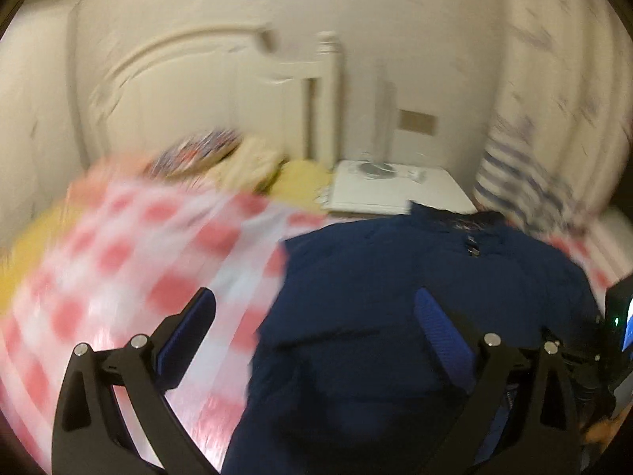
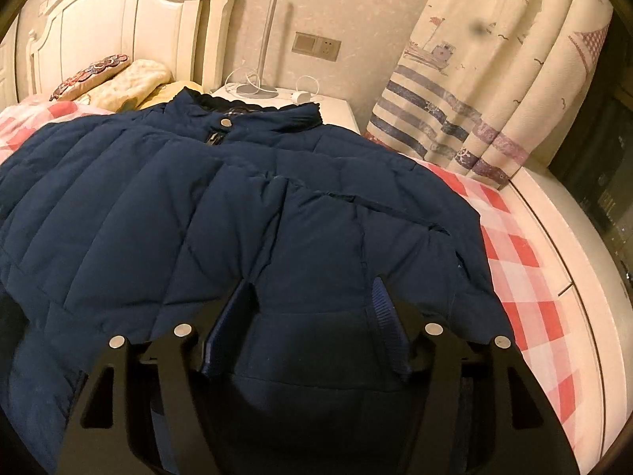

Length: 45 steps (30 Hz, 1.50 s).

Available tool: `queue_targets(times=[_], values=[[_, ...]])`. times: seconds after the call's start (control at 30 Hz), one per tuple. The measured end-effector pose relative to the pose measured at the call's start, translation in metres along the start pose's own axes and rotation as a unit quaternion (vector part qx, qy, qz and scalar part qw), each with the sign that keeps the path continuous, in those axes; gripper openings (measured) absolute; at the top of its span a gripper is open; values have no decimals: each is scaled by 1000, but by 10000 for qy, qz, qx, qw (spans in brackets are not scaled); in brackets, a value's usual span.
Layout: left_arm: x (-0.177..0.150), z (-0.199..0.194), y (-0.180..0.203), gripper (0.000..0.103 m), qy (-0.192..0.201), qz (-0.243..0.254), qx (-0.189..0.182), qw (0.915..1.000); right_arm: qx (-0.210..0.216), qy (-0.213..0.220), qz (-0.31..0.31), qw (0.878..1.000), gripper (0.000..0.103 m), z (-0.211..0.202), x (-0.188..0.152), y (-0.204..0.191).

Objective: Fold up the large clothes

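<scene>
A dark blue quilted jacket (image 2: 158,198) lies spread on the bed, collar toward the headboard, with its snap and zipper visible. My right gripper (image 2: 312,287) sits low over the jacket's near right part. Its jaws stand partly apart and puffy sleeve fabric bulges between the blue pads (image 2: 385,308), without a clear pinch. In the blurred left wrist view my left gripper (image 1: 314,297) hangs wide open above the jacket (image 1: 415,277) and its left edge, nothing between its fingers.
The bed has a red-and-white checked cover (image 2: 526,253) and a white frame edge on the right. Pillows (image 2: 130,79) lie by the white headboard (image 2: 118,19). A white nightstand (image 2: 340,111) with a lamp and cables stands behind the collar, beside a patterned curtain (image 2: 474,79).
</scene>
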<state>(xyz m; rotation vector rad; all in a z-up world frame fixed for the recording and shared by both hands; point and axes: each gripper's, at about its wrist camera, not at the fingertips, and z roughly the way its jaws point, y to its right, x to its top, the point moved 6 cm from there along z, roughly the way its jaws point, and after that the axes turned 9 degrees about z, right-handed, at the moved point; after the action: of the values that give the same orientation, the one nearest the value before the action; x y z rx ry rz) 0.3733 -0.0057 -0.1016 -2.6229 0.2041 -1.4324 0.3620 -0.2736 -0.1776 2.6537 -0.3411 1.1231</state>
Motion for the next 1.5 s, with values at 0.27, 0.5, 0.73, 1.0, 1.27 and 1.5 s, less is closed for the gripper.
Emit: queue_targets(times=[0.27, 0.5, 0.73, 1.0, 1.27, 1.5], values=[[-21, 102, 59, 101, -1283, 901, 87, 9876, 91, -34, 87, 9999, 57, 1, -1, 3], [-47, 115, 57, 101, -1163, 752, -56, 9904, 237, -33, 194, 9995, 60, 1, 0, 6], [-47, 117, 60, 101, -1195, 816, 17, 9895, 117, 250, 930, 9953, 68, -29, 10, 45], [-47, 117, 59, 101, -1206, 767, 4, 9897, 272, -364, 1026, 9937, 84, 11, -8, 49], [-43, 89, 53, 100, -1010, 900, 120, 9907, 500, -446, 1363, 9884, 88, -12, -5, 61], [-63, 37, 61, 101, -783, 1296, -59, 9885, 631, 18, 264, 9977, 88, -60, -12, 29]])
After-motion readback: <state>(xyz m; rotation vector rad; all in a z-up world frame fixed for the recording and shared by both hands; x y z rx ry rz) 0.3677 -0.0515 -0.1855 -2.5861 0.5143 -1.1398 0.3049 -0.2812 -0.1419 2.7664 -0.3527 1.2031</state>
